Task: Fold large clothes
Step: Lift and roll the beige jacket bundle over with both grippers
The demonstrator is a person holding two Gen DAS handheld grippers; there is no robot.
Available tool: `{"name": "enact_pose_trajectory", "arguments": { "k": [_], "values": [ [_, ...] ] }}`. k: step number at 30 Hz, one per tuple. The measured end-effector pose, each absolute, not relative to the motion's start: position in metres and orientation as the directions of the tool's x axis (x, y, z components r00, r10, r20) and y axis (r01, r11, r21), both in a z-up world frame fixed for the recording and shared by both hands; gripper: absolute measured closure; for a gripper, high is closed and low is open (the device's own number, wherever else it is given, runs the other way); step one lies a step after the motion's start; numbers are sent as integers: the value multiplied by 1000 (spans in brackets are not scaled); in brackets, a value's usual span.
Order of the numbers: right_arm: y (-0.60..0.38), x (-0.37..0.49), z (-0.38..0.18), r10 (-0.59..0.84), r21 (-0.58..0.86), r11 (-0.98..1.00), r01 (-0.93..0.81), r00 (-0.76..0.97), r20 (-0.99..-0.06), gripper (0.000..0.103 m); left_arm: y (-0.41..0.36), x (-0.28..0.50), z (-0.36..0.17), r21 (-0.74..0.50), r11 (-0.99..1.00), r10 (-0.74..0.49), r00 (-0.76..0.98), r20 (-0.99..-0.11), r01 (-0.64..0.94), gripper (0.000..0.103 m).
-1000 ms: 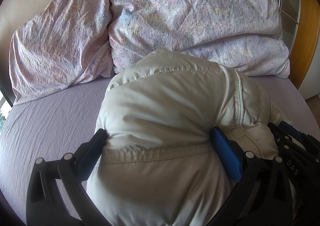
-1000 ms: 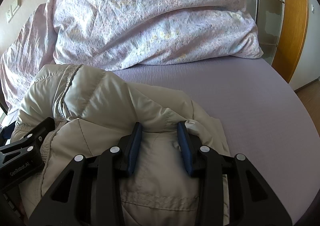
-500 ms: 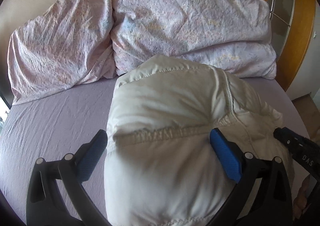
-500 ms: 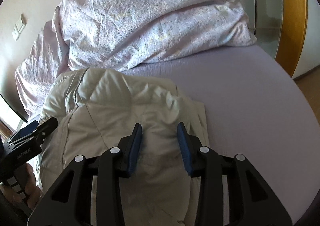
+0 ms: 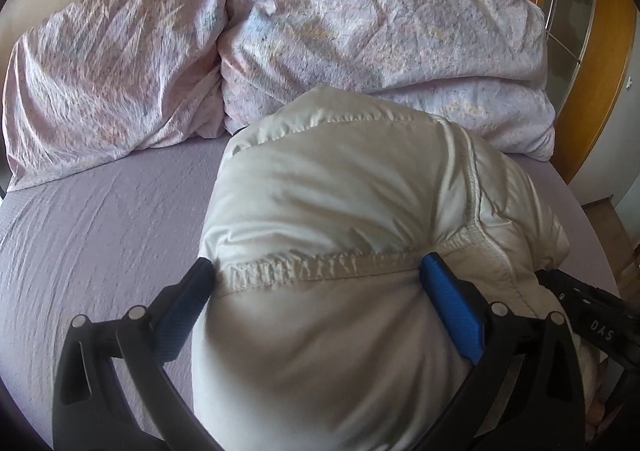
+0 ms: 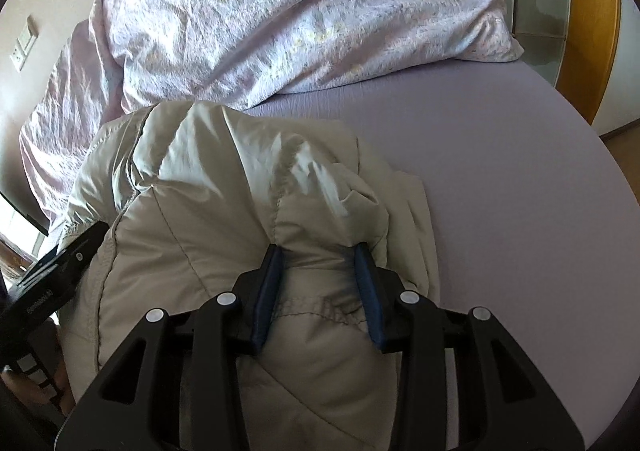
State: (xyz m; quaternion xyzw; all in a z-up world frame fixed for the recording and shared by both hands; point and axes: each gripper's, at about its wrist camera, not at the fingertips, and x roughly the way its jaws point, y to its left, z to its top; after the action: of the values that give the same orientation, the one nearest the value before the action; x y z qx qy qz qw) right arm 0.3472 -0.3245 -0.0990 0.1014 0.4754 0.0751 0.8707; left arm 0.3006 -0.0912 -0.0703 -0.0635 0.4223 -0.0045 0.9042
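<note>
A puffy beige down jacket [image 5: 340, 219] lies bunched on the purple bed sheet [image 5: 100, 235]. My left gripper [image 5: 316, 279] has its jaws wide apart, pressed against both sides of a thick fold of the jacket along a seam. My right gripper [image 6: 318, 271] has its jaws closer together, clamped on a bunched part of the jacket [image 6: 224, 191] at its right side. The right gripper's body shows at the right edge of the left wrist view [image 5: 592, 315]. The left gripper's body shows at the left edge of the right wrist view [image 6: 52, 283].
A large crumpled pink floral duvet [image 5: 320, 23] is heaped at the head of the bed, also seen in the right wrist view [image 6: 280, 11]. A wooden door frame [image 5: 600, 63] stands at the right. Bare sheet [image 6: 520, 191] lies right of the jacket.
Both grippers have moved with the jacket, which has shifted and bunched higher between the jaws. The right wrist view has tilted and pulled back a little.
</note>
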Motion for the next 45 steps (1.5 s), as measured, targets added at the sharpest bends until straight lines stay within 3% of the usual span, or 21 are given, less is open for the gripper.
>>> {"name": "enact_pose_trajectory", "arguments": {
  "k": [10,12,14,15,24,28,40,43,45],
  "values": [
    [-335,350,-83,271,294,955,-31,491,-828,60,-88,296,-55,-105,994,-65,626,-777,-27,2],
    [-342,349,-76,302,331,943,-26,483,-822,52,-86,292,-48,-109,994,-74,619,-782,-20,2],
    [-347,347,-70,323,358,933,-19,477,-817,21,-82,287,-42,-115,993,-81,615,-784,-15,2],
    [-352,347,-66,328,369,929,-9,476,-816,18,-80,285,-40,-119,993,-85,614,-785,-15,2],
    [-390,360,-86,522,572,816,81,321,-790,13,-26,272,-36,-219,974,-152,557,-816,-54,2],
    [-391,370,-104,555,595,792,136,245,-795,1,-11,271,-41,-250,966,-178,532,-828,-65,2],
    [-373,390,-136,689,710,682,175,171,-704,1,-14,275,-38,-231,973,-212,493,-844,21,2],
    [-369,389,-141,737,757,627,181,175,-653,19,-13,277,-38,-248,968,-236,482,-844,39,2],
    [-368,387,-142,744,769,615,175,193,-639,25,-12,279,-39,-262,964,-253,473,-844,48,2]
  ]
}}
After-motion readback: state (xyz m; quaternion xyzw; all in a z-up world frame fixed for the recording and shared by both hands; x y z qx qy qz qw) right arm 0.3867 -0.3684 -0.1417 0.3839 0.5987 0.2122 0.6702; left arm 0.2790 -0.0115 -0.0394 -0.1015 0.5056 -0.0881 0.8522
